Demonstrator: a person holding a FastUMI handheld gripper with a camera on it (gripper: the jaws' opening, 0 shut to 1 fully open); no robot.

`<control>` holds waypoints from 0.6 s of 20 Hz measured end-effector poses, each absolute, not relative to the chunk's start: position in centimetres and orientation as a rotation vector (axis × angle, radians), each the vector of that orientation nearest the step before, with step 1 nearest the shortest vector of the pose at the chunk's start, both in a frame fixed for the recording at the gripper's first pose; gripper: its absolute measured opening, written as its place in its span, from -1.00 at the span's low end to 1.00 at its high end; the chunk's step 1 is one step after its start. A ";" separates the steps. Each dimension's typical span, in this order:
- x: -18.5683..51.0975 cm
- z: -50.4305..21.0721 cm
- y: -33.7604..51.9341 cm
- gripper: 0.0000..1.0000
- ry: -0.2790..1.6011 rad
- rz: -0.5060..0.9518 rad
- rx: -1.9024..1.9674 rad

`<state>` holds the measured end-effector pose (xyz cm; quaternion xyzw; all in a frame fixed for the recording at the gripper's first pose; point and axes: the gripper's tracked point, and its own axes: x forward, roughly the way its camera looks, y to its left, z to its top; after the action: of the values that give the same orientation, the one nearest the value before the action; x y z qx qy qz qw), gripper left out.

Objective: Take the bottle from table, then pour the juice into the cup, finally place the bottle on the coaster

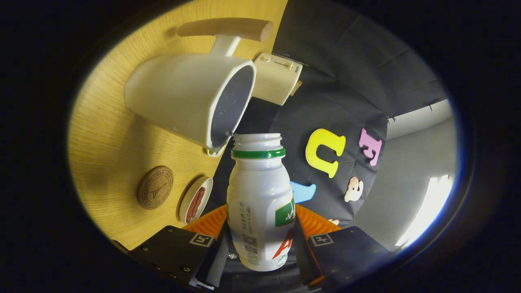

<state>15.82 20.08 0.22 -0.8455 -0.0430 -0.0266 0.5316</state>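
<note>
Tool (260, 244) clenched on the bottle (260, 203) at its lower body, centre-bottom of frame. The open mouth is tipped level with the cup (191, 97) rim, upper left. Thin plastic, looks light and smooth; I'd expect it to flex or slip if squeezed hard, so the waist is the best hold. Coaster (155, 187) sits on the desk (106, 134), lower left.

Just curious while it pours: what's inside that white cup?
The cup shows a dark, speckled inner wall; its bottom is hidden. The gripper holds the bottle, mouth at the rim; no stream is visible.
</note>
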 end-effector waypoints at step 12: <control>15.9 0.2 20.2 0.41 -0.098 -0.029 -1.945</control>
<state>15.91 20.20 0.18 -0.8260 -0.0415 -0.0125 0.5620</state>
